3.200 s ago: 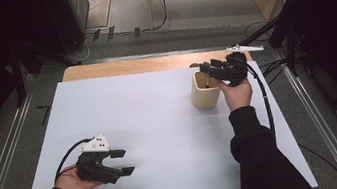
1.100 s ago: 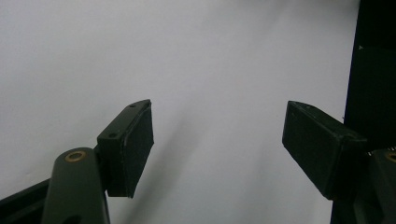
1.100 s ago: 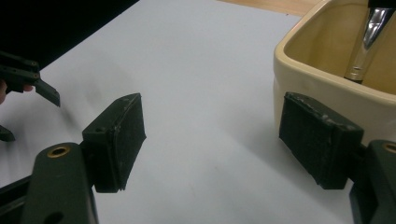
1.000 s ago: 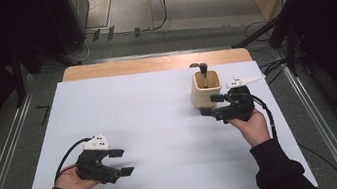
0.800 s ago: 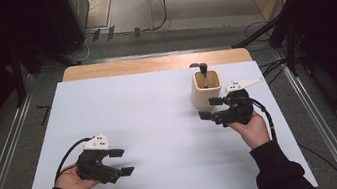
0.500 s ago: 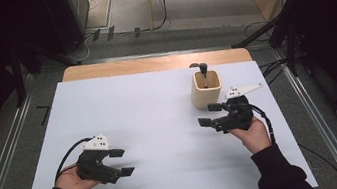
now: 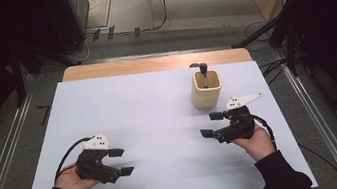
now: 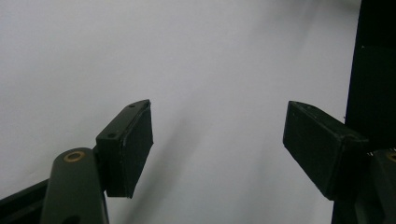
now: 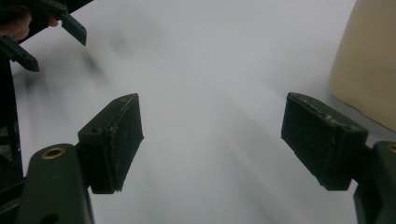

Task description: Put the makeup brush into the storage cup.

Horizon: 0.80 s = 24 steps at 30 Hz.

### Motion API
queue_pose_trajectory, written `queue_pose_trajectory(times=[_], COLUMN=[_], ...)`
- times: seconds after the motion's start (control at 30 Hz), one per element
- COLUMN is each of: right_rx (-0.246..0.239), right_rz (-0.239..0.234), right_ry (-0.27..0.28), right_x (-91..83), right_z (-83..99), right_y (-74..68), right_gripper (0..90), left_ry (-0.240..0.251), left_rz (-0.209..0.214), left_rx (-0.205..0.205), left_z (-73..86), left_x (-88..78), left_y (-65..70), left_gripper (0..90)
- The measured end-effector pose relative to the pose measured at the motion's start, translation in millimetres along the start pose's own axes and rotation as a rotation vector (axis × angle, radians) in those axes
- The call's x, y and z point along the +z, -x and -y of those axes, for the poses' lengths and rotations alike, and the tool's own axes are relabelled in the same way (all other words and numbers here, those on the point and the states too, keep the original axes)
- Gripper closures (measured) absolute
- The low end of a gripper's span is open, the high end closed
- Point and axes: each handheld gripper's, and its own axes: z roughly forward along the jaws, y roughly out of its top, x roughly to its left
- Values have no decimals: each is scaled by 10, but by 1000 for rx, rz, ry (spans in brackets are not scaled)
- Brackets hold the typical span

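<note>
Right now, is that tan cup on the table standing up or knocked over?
Upright. The tan cup stands on its base on the white table, mouth facing up, with a dark-handled tool sticking out of its top.

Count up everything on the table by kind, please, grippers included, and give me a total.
Handheld grippers: 2, the left gripper and the right gripper, both open and empty.
Beige cups: 1, the cup.
Black-handled tools standing in the cup: 1, the tool.
Total: 4.
</note>
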Motion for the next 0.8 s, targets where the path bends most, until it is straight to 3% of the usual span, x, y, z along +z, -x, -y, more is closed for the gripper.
queue_pose_trajectory(times=[0.4,0.6,0.8], right_rx=[-38,-27,-55], right_rz=[-7,-24,-11], right_ry=[-27,-50,-59], right_x=[-36,-68,-113], right_z=[151,226,271], right_y=[-37,-44,-53], right_gripper=[189,176,163], left_ry=[-1,-4,-7], left_rz=[-2,-4,-7], left_rx=[-2,0,3], left_z=[10,12,16], left_x=[-5,-8,-6], left_y=[-1,-5,0], left_gripper=[250,250,250])
